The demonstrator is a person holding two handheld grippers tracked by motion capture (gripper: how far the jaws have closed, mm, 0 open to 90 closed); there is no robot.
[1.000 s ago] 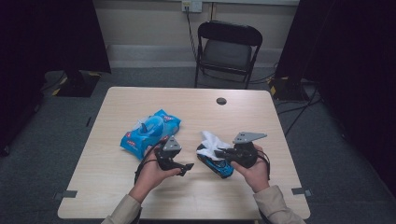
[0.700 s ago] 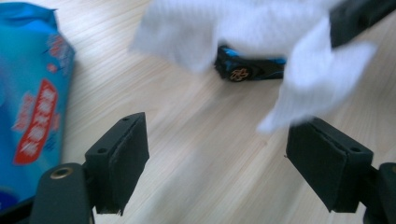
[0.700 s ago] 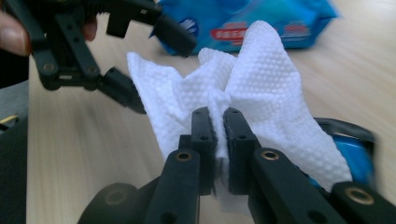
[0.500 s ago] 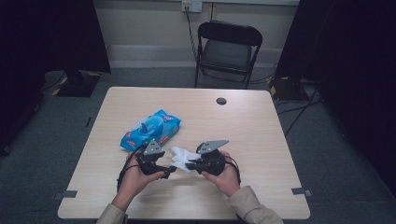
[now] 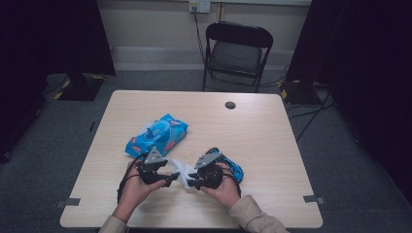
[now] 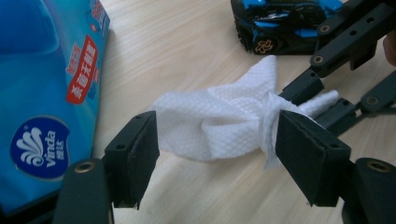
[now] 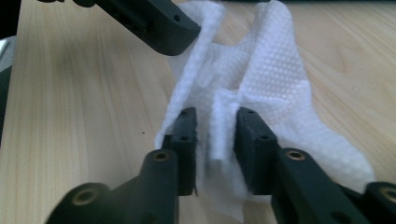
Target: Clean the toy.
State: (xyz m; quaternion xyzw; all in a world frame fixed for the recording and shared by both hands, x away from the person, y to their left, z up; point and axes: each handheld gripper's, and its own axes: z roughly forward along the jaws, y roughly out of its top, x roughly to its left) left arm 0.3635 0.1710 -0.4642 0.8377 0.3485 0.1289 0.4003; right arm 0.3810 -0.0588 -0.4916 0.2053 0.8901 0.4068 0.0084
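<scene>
A crumpled white wipe (image 5: 183, 170) lies low over the table between the two grippers. My right gripper (image 7: 219, 135) is shut on a fold of the wipe (image 7: 261, 79); in the high view the right gripper (image 5: 198, 178) sits just right of the wipe. My left gripper (image 6: 219, 140) is open, its jaws wide on either side of the wipe (image 6: 219, 121) without touching it; from above, the left gripper (image 5: 167, 178) is just left of the wipe. A blue and black toy car (image 5: 234, 167) rests behind the right hand, also as the toy car (image 6: 280, 21).
A blue pack of wet wipes (image 5: 158, 136) lies behind the left hand, close at the left as the pack (image 6: 42, 84). A small dark grommet (image 5: 230, 105) sits at the table's far side. A folding chair (image 5: 236, 48) stands beyond the table.
The right gripper has carried the wipe left and toward the front edge, away from the car. The left gripper shifted slightly left and nearer, its open jaws now around the wipe.
</scene>
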